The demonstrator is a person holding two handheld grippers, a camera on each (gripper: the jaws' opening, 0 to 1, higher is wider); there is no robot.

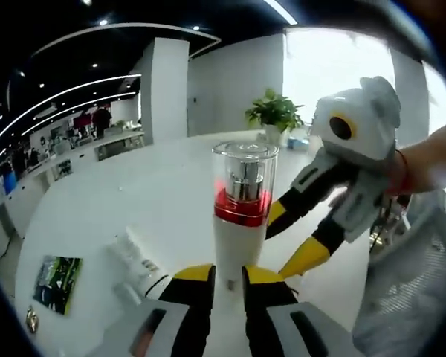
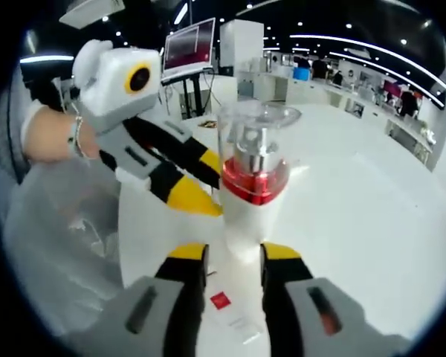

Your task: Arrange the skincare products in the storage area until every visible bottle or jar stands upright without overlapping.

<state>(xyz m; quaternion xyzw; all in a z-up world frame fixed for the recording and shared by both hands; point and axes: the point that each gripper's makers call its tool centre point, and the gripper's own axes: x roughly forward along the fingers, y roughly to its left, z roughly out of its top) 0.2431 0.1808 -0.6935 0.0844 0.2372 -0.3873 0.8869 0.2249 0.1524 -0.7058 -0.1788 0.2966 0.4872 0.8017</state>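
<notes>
A white skincare bottle with a red band and a clear cap stands upright between my left gripper's yellow-tipped jaws, which are shut on its base. The right gripper reaches in from the right, its yellow tips spread beside the bottle's lower half. In the right gripper view the same bottle sits between my right gripper's jaws, which are open, with a gap showing on the left side. The left gripper comes in from the left, its tips against the bottle's side.
A white table lies below with a flat white box and a green printed card on it. A potted plant stands at the far edge. A translucent mesh bin is on the right. A small red-marked card lies under the jaws.
</notes>
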